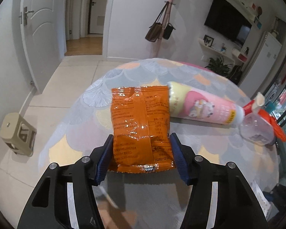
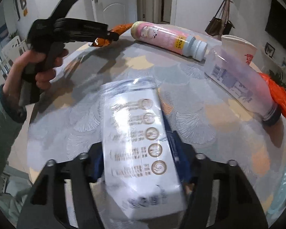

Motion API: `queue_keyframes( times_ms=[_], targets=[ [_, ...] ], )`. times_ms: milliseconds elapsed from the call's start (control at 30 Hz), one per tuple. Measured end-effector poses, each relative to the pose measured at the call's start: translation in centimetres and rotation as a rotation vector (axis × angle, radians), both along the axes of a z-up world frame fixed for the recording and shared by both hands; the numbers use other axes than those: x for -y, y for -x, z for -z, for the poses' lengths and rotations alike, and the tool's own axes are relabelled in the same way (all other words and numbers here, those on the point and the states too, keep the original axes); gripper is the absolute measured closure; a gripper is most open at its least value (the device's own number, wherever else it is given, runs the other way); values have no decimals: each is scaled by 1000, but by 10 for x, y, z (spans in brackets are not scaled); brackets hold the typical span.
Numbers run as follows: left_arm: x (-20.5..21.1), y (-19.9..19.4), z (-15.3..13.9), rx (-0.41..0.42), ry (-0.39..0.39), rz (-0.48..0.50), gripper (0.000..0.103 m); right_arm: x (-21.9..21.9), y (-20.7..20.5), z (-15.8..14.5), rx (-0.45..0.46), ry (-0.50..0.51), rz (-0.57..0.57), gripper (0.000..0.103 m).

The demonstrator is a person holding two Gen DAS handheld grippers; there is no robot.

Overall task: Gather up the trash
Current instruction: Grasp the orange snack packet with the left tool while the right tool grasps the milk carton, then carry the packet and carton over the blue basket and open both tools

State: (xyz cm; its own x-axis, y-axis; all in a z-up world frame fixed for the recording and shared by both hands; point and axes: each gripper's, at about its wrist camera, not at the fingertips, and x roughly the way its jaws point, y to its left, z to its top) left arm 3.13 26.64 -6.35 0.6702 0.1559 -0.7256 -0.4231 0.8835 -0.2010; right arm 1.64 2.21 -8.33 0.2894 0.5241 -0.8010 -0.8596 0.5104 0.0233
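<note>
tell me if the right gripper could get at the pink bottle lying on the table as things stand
Probably not yet. The right gripper is already shut on a white carton, so it has no free fingers. The pink bottle itself lies uncovered at the table's far edge.

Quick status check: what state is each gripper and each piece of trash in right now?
Left gripper: shut on the orange snack bag.
Right gripper: shut on the white carton.
Pink bottle: lying on its side on the table, capped.
Clear bottle: lying on its side.
Paper cup: tipped over.
</note>
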Motion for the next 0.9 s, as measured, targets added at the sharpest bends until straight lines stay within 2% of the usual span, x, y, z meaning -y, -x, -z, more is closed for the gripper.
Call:
queue_keyframes(
  times_ms=[100,400,600,900],
  targets=[
    [11,9,-12,42,9,33,47,5,4,-5,30,-28,17,49],
    [57,21,-56,141,-43,122,47,33,6,-38,105,-133,93,49],
    [104,9,-79,185,-77,218,47,70,-3,-62,169,-181,234,49],
    [185,-29,-93,203,-69,397,47,148,-31,-85,261,-194,534,49]
  ],
)
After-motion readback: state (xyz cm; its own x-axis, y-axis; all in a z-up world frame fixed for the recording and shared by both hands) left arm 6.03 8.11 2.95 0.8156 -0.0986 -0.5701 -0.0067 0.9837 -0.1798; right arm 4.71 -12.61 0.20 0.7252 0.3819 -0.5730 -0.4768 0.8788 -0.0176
